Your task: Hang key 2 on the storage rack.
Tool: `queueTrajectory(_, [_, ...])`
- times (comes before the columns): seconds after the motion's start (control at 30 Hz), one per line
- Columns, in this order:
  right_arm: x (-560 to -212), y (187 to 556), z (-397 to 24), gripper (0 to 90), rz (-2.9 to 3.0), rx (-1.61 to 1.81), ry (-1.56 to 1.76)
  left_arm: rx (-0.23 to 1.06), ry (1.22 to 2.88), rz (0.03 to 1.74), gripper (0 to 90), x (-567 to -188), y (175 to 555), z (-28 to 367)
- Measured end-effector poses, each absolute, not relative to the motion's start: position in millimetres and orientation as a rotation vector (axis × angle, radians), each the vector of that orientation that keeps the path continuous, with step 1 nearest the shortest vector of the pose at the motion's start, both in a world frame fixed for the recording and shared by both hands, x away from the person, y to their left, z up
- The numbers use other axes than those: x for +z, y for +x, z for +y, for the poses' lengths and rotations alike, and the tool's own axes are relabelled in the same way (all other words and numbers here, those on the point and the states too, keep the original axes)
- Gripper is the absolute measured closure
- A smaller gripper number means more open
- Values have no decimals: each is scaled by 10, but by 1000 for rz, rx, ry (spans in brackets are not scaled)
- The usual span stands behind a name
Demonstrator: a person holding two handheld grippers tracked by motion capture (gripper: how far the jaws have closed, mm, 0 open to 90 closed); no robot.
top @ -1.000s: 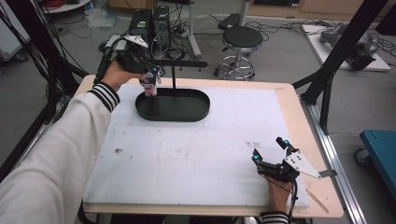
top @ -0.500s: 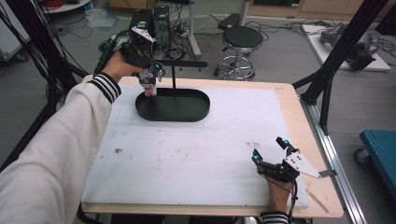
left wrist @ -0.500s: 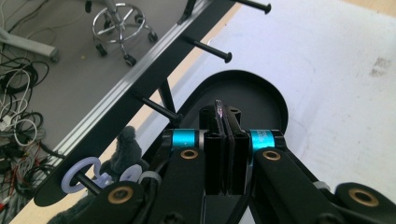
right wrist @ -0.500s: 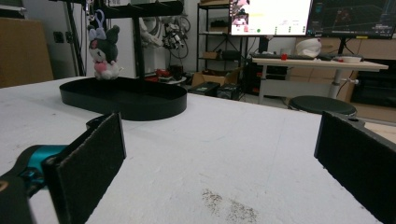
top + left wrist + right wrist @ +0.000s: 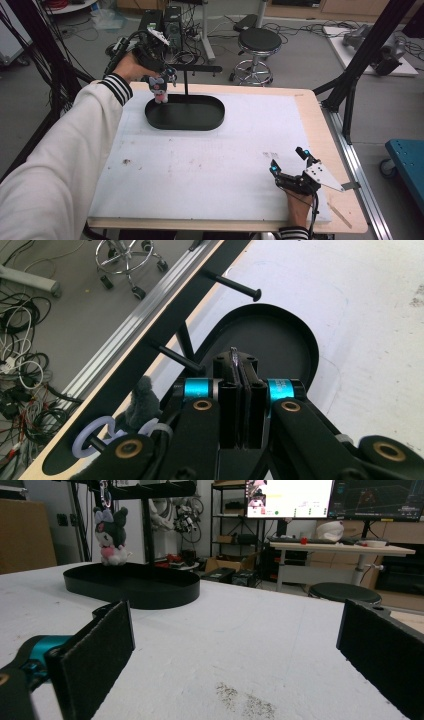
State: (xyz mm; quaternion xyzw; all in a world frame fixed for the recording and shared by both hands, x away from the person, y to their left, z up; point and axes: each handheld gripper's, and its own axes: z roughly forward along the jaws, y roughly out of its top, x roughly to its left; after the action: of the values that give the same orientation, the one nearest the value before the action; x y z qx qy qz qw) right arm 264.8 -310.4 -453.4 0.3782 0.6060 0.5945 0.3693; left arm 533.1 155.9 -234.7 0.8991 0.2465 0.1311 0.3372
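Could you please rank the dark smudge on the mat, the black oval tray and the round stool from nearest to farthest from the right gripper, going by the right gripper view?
From the right gripper:
1. Dark smudge, on the mat just ahead of the jaws.
2. Black oval tray, farther up the mat, to the left.
3. Round stool, beyond the table's edge, to the right.

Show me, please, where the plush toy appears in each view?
High view: plush toy upper left, above the left end of the black tray.
Left gripper view: lower left, grey ears beside the tongs.
Right gripper view: upper left, hanging over the tray.
Shared landmark: black tray.
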Motion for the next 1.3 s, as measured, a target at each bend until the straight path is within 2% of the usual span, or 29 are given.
queueTrajectory(1.3, [-4533, 2647, -3103, 13, 1556, 1528, 973, 335, 2338, 693, 880, -2481, 5493, 1585])
